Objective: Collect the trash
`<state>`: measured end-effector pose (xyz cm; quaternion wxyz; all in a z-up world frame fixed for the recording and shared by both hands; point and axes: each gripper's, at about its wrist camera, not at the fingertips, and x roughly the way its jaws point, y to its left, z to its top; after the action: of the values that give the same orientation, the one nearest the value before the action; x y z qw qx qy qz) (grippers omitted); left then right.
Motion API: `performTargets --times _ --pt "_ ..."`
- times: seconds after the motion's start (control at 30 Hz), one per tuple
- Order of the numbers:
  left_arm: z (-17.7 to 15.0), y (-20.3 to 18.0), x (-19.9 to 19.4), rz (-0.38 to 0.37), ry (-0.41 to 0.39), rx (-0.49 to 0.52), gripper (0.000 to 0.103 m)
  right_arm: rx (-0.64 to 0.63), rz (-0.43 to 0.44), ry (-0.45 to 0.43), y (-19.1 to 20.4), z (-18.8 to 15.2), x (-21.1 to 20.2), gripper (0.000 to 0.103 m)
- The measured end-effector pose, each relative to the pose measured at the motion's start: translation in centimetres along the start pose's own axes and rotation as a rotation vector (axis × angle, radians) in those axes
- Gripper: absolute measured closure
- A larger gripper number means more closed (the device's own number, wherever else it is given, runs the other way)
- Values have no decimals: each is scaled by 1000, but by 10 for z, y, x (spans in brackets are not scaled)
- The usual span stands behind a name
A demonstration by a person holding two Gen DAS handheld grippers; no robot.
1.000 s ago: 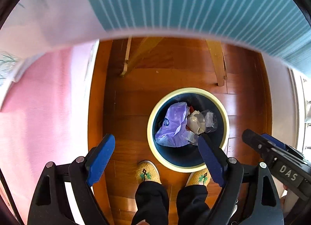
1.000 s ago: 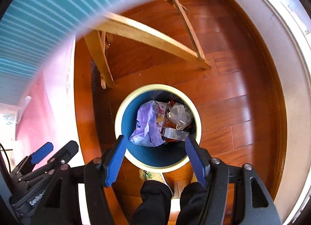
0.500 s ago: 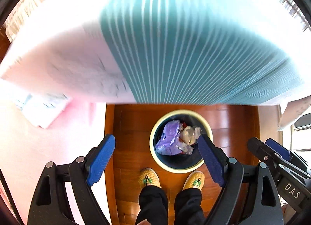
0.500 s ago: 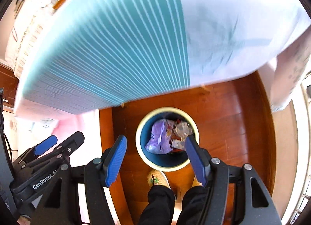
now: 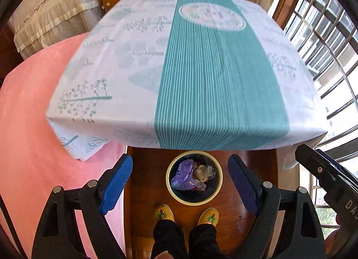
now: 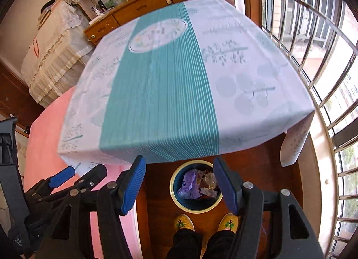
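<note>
Left gripper [image 5: 180,180] and right gripper [image 6: 179,182] gape empty | below: bin [image 5: 194,200] of trash [image 5: 183,177] | light, crinkly; pinch loose folds.

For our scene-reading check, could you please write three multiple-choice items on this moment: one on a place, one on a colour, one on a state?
1. Where does the trash bin stand?
A. on the tablecloth
B. on the wooden floor, before the person's slippers
C. on the pink cover

2. What colour is the tablecloth's striped band?
A. teal
B. red
C. yellow

3. What is between the left gripper's fingers?
A. a purple bag
B. a bottle
C. nothing; it is open

Answers: 1 B, the slippers sit just below its rim; 2 A, teal with white lines; 3 C, the pads stand apart, touching nothing.
</note>
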<state>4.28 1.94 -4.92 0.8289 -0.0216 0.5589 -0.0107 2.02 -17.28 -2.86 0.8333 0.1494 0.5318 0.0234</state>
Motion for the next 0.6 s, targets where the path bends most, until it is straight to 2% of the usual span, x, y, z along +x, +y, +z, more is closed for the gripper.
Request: performTargets --times 0.13,0.27,0.6 --pt "12 -2 -37 -18 -50 -10 17 -35 7 -35 13 15 -28 40" --pt "23 -6 -65 -2 -113 9 17 -73 6 -109 28 25 -54 40" --pt "32 -4 -95 10 -175 9 17 -91 12 -155 39 31 -72 40"
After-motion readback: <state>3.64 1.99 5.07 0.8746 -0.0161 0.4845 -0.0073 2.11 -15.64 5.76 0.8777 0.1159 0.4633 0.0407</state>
